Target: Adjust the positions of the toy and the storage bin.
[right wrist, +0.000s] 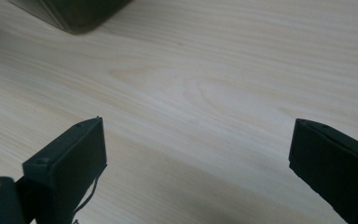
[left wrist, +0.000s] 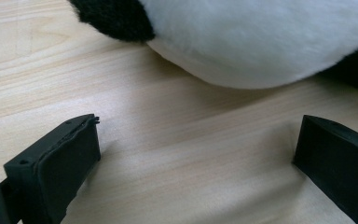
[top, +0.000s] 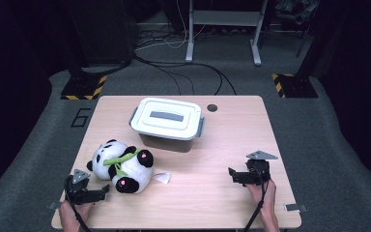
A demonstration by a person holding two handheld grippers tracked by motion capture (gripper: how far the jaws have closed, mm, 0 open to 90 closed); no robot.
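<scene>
With jaws wide and empty, the left gripper (top: 105, 189) just beside the plush panda (top: 121, 166) may pinch only loose fur and slip

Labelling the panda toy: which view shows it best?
The high view: the whole panda lies on the table, just ahead of the left tongs, near the lidded box. The left gripper view catches a close strip of its white and black fur. The right gripper view looks at bare table and a box corner.
</scene>
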